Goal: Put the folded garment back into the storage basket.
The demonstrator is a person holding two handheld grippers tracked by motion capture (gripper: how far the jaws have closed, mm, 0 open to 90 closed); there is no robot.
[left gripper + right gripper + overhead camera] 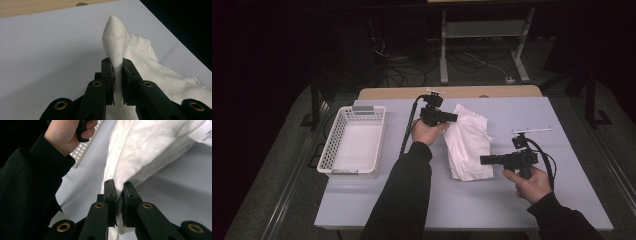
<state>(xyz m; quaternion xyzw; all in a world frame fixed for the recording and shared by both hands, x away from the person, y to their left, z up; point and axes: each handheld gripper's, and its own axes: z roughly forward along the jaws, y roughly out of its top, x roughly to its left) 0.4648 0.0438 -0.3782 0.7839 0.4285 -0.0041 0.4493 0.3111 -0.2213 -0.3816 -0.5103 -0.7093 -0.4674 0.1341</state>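
While both hands are raised above the pale grey-blue table (362, 205), each black two-jaw gripper has its jaws closed on part of the same crumpled white cloth (468, 145). Seen from the high view, the left gripper (454, 118) points toward the cloth's far upper corner, and the left hand (427, 131) wraps its handle from below, with a black sleeve running down to the bottom edge. In the left gripper view, the left gripper (118, 72) pinches a fold of the white cloth (117, 37), which rises above the jaw tips in a rounded peak, while the rest of the fabric trails off to the right across the table (50, 50). From above, the right gripper (482, 160) lies roughly level and meets the cloth's near right edge, the right hand (527, 182) clasping it from underneath. In the right gripper view, the right gripper (119, 191) clamps the cloth's (150, 147) lower edge, and the fabric hangs stretched upward from the jaws, lifted off the table (175, 195) there. Farther off in that view, the left hand (67, 135) grips its black handle. A white perforated plastic basket (354, 141) stands on the table to the left of the cloth, well apart from it.
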